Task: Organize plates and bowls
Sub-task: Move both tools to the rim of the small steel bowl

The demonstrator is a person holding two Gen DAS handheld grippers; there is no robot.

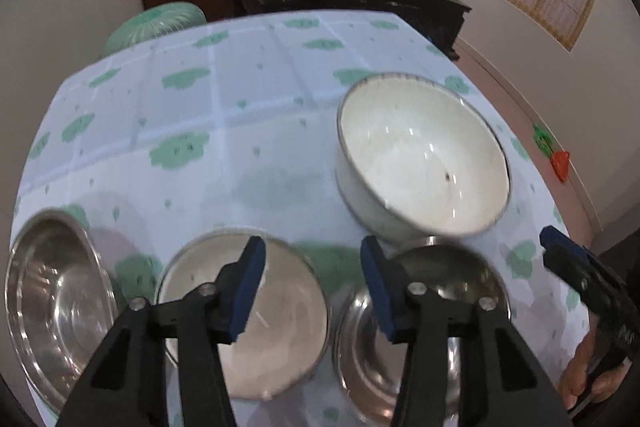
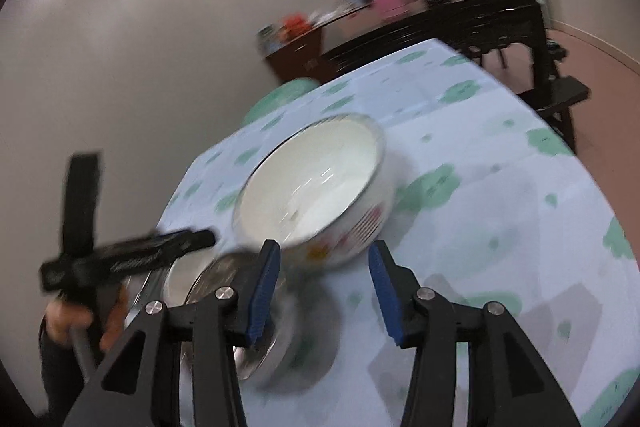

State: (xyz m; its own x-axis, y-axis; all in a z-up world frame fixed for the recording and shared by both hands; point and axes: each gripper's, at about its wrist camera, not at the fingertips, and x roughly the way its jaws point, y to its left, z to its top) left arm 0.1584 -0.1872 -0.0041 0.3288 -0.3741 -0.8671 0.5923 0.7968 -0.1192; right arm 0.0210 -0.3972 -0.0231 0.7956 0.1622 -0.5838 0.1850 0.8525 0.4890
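Steel and white enamel are what I have to sort on this desk (image 1: 248,99), which wears a pale cloth with green flower prints. From the left wrist view I see a wide steel dish (image 1: 52,307) at the near left, a white plate (image 1: 256,319) just beside it, a steel bowl (image 1: 424,339) to the right of that, and the large white bowl (image 1: 424,155) behind the steel bowl, its base apparently touching or overlapping the steel rim. My left claw (image 1: 312,283) hangs spread and empty above the gap between the white plate and the steel bowl. My right claw (image 2: 322,281) is also spread and holds nothing, hovering just short of the large white bowl's flowered wall, with the steel bowl under its left finger. I judge nothing is stacked yet, so the step in hand is picking a first piece. I would take the large white bowl by its near rim with the right claw, one finger inside and one outside, and bite deep, since smooth glaze may slip. The right view is smeared, so I would steady before closing. I should lift straight up to avoid dragging the cloth, and keep the left claw clear of the right one's path
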